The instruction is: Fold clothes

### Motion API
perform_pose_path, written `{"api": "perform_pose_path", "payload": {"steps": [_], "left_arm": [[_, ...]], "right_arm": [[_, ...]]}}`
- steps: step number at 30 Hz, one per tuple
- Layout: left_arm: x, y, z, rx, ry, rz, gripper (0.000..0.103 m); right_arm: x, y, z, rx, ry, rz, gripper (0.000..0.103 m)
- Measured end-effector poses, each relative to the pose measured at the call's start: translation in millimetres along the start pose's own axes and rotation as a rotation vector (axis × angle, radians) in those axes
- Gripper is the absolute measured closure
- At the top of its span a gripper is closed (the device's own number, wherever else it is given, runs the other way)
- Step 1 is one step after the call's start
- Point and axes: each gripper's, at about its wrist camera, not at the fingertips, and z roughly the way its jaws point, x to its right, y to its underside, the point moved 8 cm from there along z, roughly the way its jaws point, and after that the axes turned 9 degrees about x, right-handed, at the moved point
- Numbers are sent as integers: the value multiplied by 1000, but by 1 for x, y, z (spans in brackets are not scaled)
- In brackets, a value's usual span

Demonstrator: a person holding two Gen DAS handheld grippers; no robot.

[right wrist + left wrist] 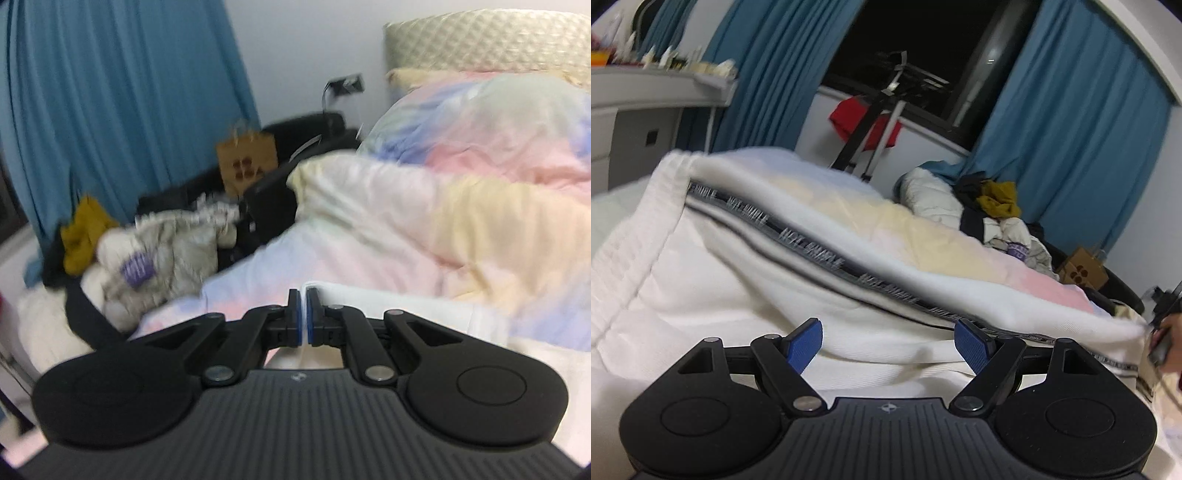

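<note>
Bedroom w/ blue curtains (1082, 122), dark window (916, 55), white wall. White garment (738, 280) w/ black lettered stripe lies across the bed (258, 273) on a pastel duvet (480, 221), one edge lifted in a ridge. Left tongs (888, 343) spread wide, released, just over the cloth. Right tongs (303, 317) clenched on a thin white edge of the garment. Clothes pile (159, 243) & brown paper bag (245, 162) at bedside; quilted headboard (491, 40) behind. Shelf (661, 79) w/ small items at left.

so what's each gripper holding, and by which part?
Right gripper: shut on the white garment's edge. Left gripper: open, holding nothing.
</note>
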Motion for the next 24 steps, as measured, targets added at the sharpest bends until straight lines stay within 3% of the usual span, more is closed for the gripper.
{"api": "perform_pose_path", "payload": {"steps": [5,11,15,17,24], "left_arm": [[-12,6,21,-31,-27,-12,23],[-11,8,26,-39,-28,24,22],[-6,5,18,-24,-12,28,22],[-1,2,10,-6,-5,41,22],[16,-7,-11,23,5,90,22]], "right_arm": [[-24,39,35,-68,-35,-40,96],[-26,47,32,-140,-181,-91,89],[-11,33,-5,-145,-245,-60,44],[-2,25,-27,-137,-262,-52,34],[46,25,-131,-206,-342,-65,33]]}}
